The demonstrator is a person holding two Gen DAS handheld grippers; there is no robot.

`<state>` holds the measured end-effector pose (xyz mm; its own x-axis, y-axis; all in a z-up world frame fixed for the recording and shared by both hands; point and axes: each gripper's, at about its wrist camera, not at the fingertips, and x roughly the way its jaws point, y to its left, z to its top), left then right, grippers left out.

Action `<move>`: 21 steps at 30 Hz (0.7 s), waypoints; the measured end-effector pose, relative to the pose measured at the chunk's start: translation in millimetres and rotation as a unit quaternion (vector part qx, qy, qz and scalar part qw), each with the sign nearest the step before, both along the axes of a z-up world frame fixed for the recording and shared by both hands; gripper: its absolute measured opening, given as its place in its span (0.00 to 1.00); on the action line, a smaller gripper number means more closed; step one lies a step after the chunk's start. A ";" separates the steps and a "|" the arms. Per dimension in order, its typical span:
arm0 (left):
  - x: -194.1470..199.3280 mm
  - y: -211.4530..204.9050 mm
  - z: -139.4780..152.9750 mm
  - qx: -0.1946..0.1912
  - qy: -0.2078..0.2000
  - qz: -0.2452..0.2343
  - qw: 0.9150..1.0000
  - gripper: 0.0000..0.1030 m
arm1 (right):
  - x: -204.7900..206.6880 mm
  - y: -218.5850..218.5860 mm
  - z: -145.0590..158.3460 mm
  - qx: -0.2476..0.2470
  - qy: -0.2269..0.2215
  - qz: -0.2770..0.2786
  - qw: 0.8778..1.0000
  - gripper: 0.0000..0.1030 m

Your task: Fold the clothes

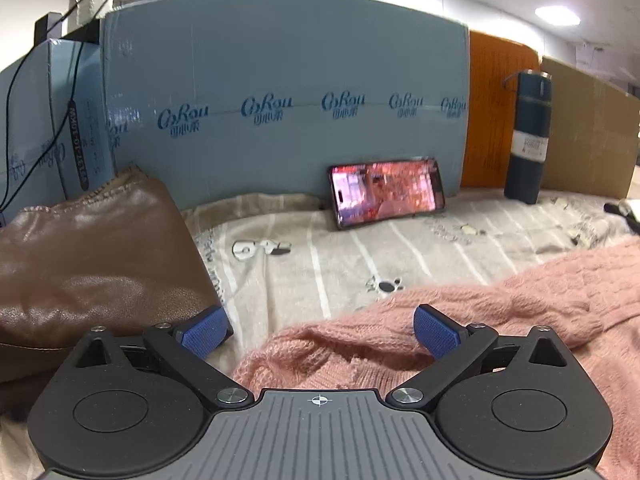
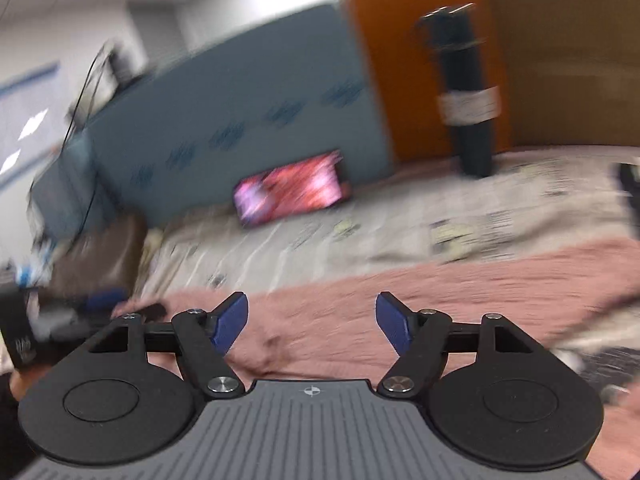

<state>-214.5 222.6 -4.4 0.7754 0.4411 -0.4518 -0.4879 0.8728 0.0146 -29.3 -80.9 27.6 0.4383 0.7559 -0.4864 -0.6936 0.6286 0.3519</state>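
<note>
A pink knitted sweater (image 1: 500,320) lies on the patterned bedsheet (image 1: 320,256), spreading from the lower middle to the right in the left wrist view. My left gripper (image 1: 320,328) is open and empty, low over the sweater's left edge, with its right pad over the knit. In the blurred right wrist view the same sweater (image 2: 400,300) spreads below my right gripper (image 2: 312,320), which is open and empty just above it.
A brown leather cushion (image 1: 92,264) sits at the left. A lit phone (image 1: 386,194) leans on a blue box (image 1: 280,100) at the back. A dark flask (image 1: 528,136) stands by orange and brown boards. White earbuds (image 1: 260,248) lie on the sheet.
</note>
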 end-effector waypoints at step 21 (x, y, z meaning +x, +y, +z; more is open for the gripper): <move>-65.0 -75.7 24.5 0.034 -0.124 -0.182 0.975 0.99 | 10.3 -153.6 -54.6 -0.070 -0.003 -0.286 0.956 0.14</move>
<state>-279.5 146.9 20.1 0.9680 0.1386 -0.2094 -0.1419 0.9899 -0.0007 -19.0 -234.5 -27.1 0.7637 0.3196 -0.5609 -0.2238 0.9461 0.2343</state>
